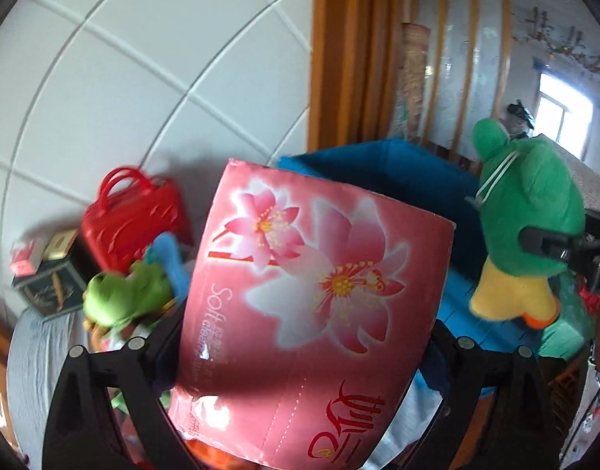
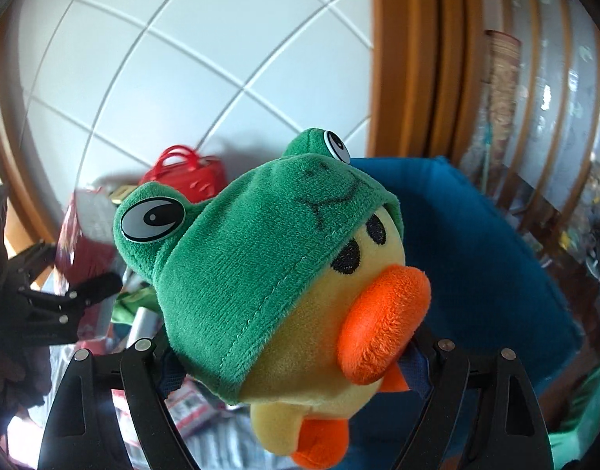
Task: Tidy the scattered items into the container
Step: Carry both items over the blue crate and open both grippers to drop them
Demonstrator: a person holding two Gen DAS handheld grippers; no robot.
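The blue fabric bin [image 1: 397, 172] waits behind both loads; the left gripper [image 1: 300, 352] clamps a pink tissue pack [image 1: 311, 293] in wide jaws; the right gripper [image 2: 296, 356] grips a frog-hooded duck plush [image 2: 284, 274]; both look mid-carry; next comes release over the bin.

The pink tissue pack [image 1: 307, 313] hid the left gripper's fingertips and ran off the bottom edge. Behind it, a green plush [image 1: 123, 297] was blurred. The duck plush [image 2: 284, 286] covered much of the blue container [image 2: 476, 243].

Beyond my jaws I see a white tiled wall [image 1: 143, 70], an orange wooden door frame [image 1: 347, 51] and a bright window [image 1: 562, 117].
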